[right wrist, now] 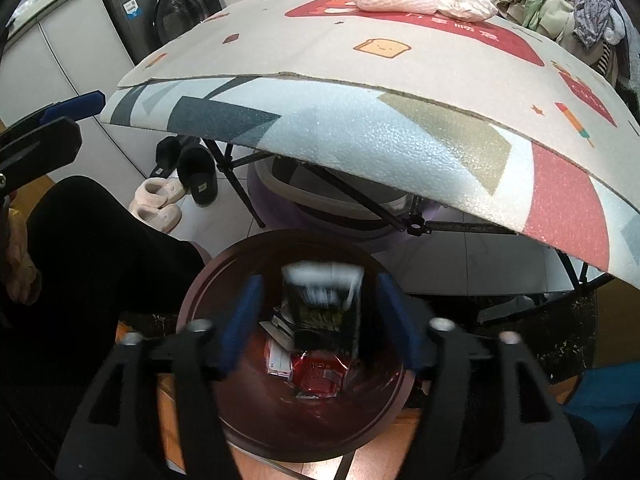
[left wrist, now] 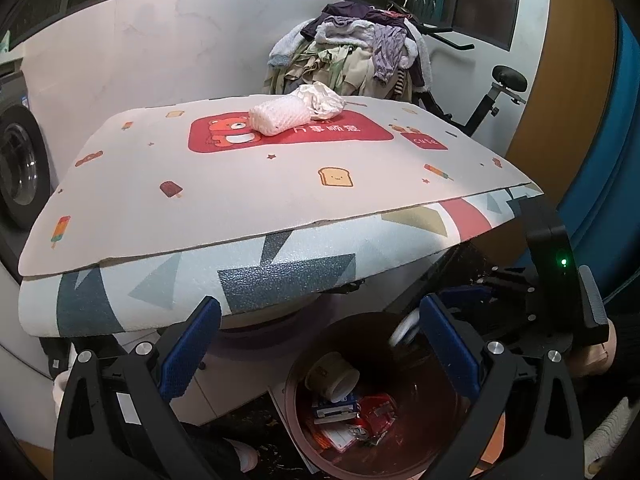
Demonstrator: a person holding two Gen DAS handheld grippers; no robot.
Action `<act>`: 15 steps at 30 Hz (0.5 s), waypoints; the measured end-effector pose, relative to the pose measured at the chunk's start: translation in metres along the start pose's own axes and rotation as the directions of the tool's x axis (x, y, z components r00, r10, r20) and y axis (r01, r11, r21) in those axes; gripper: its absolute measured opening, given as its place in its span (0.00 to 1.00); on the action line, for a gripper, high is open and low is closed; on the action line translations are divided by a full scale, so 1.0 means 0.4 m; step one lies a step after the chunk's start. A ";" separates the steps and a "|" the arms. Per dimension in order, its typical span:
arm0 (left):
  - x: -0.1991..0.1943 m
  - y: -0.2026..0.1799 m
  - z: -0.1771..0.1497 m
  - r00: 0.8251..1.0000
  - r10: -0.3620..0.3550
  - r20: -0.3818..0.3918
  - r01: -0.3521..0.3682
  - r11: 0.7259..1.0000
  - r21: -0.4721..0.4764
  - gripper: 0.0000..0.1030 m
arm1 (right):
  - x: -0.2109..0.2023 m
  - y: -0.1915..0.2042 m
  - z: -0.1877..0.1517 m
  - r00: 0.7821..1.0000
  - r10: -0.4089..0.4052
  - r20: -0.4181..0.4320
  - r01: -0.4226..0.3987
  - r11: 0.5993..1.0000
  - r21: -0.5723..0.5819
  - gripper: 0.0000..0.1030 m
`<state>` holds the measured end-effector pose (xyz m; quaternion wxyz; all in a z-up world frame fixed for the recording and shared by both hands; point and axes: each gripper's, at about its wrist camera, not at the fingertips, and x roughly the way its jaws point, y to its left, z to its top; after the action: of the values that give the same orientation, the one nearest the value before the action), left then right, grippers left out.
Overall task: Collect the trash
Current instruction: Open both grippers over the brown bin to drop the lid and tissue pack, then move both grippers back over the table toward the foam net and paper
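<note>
Left tongs stand wide apart, nothing between the blue ribbed pads, hanging near the tabletop edge above the bin. Right tongs apart too, over the bin mouth; a dark packet sits between the pads, motion-blurred, pads don't look pressed on it, so likely released and dropping.

Left to right on the tabletop: foam net sleeve, then crumpled paper touching its right end. Both well back from the near edge.

Handling, judged:
- foam sleeve: very light, squashy, dimpled mesh, roughly cylindrical. Grips easily, won't slip; pinch across the middle, it will compress.
- crumpled paper: light, soft, irregular folds, not fragile. Take the bulk of the wad, not a loose flap, or it may unfold or tear.
- either could nudge the other when lifted, since they touch.

Tabletop cover is a textured foam mat, printed cartoons over a geometric layer, flexible, sagging at the edge.

Bin: smooth dark-red plastic, round, rigid. Inside: paper cup, red wrapper, small cartons.
</note>
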<state>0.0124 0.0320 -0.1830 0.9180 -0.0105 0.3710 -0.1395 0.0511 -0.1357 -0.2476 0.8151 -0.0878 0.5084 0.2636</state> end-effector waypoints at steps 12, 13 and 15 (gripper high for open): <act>-0.019 0.005 0.016 0.998 0.013 0.054 -0.012 1.000 -0.025 0.94 | -0.004 -0.003 0.010 0.999 -0.048 0.003 0.048 0.999 0.005 0.94; -0.027 0.008 0.021 0.997 0.006 0.076 -0.004 0.999 -0.033 0.94 | -0.011 -0.006 0.015 0.998 -0.053 0.015 0.053 0.999 0.010 0.94; -0.037 0.010 0.034 0.994 -0.005 0.109 0.009 0.999 -0.034 0.94 | -0.031 -0.016 0.023 0.997 -0.063 0.046 0.062 0.998 0.030 0.94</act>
<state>0.0123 0.0386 -0.1635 0.9361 -0.0353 0.3227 -0.1353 0.0574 -0.1415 -0.2334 0.8359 -0.0860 0.4897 0.2327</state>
